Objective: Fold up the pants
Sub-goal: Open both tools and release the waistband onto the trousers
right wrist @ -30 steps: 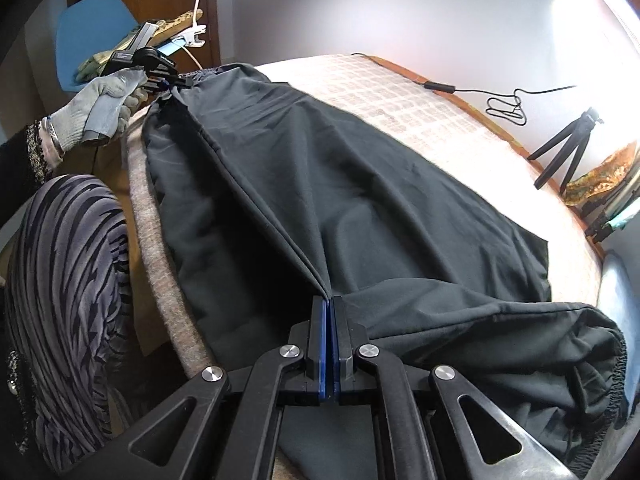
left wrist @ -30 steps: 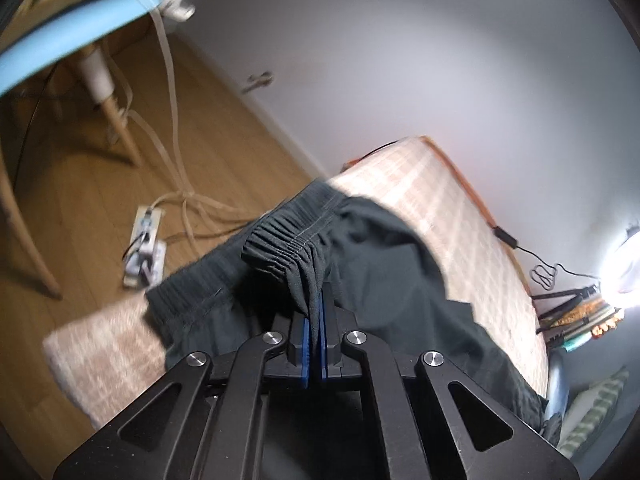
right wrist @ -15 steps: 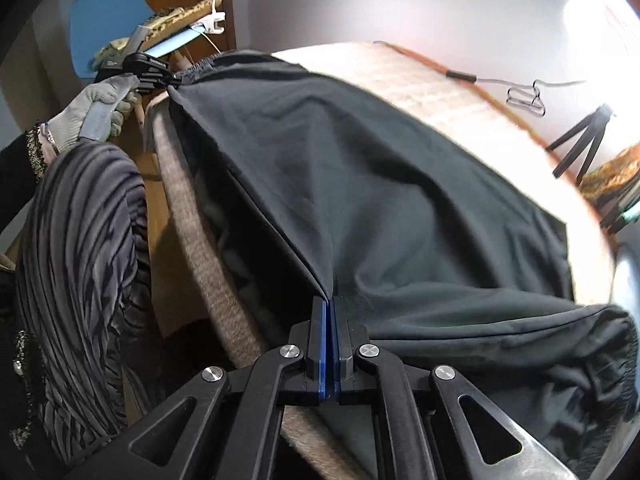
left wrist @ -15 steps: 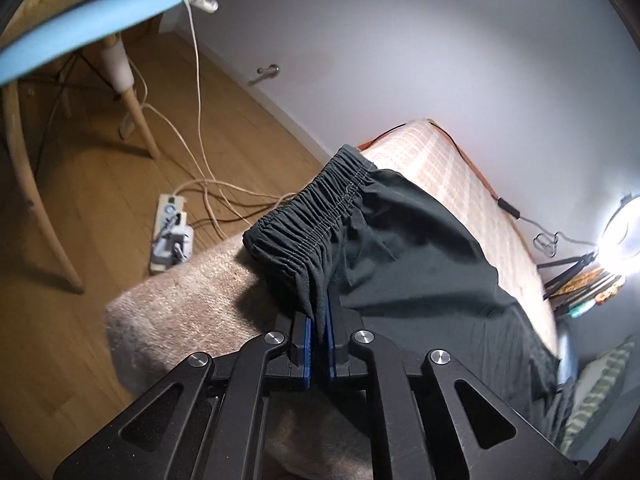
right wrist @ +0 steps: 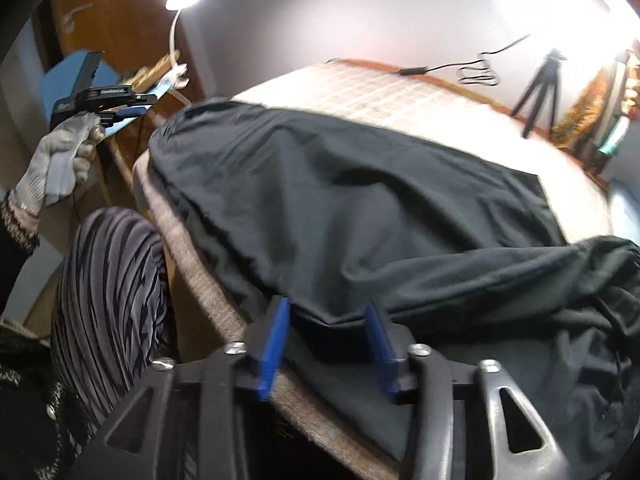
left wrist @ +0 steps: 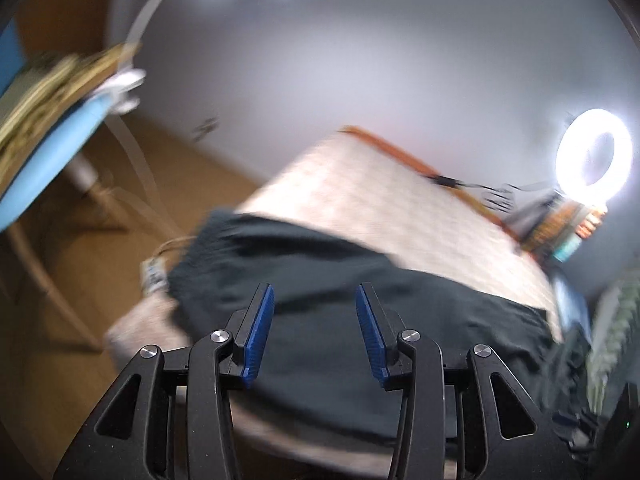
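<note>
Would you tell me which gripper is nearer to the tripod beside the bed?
Right. The right gripper hangs open over the pants at the bed's tripod end; the left gripper is open off the opposite end.

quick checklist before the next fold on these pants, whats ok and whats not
1. Left tool open, holding nothing: ok.
2. Right tool open: ok; a fold of cloth sits between its fingers, not pinched.
3. Pants lying on the bed: ok, spread lengthwise.
4. Pants lying flat: not ok; the end on the right of the right wrist view is bunched.
5. Near edge hanging over the bed side: cannot tell how far.
6. Waistband position: cannot tell, the left wrist view is blurred.
</note>
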The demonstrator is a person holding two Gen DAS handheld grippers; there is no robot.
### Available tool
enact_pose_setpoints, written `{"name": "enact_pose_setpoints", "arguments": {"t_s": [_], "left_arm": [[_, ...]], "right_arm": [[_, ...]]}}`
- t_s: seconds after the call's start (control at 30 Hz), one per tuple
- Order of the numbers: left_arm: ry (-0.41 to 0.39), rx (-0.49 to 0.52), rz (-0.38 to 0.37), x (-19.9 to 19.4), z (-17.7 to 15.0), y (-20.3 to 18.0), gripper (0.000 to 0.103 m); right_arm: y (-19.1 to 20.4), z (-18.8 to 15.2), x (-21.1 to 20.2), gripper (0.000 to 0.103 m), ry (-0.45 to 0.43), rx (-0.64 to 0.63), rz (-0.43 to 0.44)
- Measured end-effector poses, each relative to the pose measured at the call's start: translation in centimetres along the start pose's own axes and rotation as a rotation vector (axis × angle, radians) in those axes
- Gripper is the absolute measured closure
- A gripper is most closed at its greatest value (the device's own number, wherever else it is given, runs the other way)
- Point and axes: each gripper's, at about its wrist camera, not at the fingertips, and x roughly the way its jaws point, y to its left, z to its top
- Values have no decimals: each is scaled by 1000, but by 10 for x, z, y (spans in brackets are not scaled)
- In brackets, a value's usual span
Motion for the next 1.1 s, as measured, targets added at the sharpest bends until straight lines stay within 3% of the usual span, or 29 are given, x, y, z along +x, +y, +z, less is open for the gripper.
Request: {"name": "enact_pose_setpoints", "arguments": {"t_s": [0.1, 0.17, 0.3, 0.37, 0.63, 0.8, 0.93, 1.1], "left_arm": [[22, 101, -105, 6, 6, -59, 61], [68, 155, -208, 16, 8, -99, 45], [169, 228, -361, 43, 5, -170, 44], [217, 266, -418, 56, 1, -205, 43], [334, 431, -525, 86, -25, -316, 35], [408, 511, -564, 108, -52, -376, 31], [460, 556, -577, 126, -75, -410, 31], [495, 590, -564, 151, -94, -451, 31]], "right_arm": [[-28, -5, -22, 52, -44, 107, -34], [-48, -8, -34, 47, -62, 172, -65], [-89, -25, -62, 46, -78, 309, -165], [-105, -34, -72, 40, -78, 352, -208], [-159, -64, -107, 23, -78, 497, -435], [-175, -73, -119, 20, -92, 534, -533], [-182, -74, -126, 18, -109, 536, -582], [-191, -76, -124, 17, -113, 545, -576]]}}
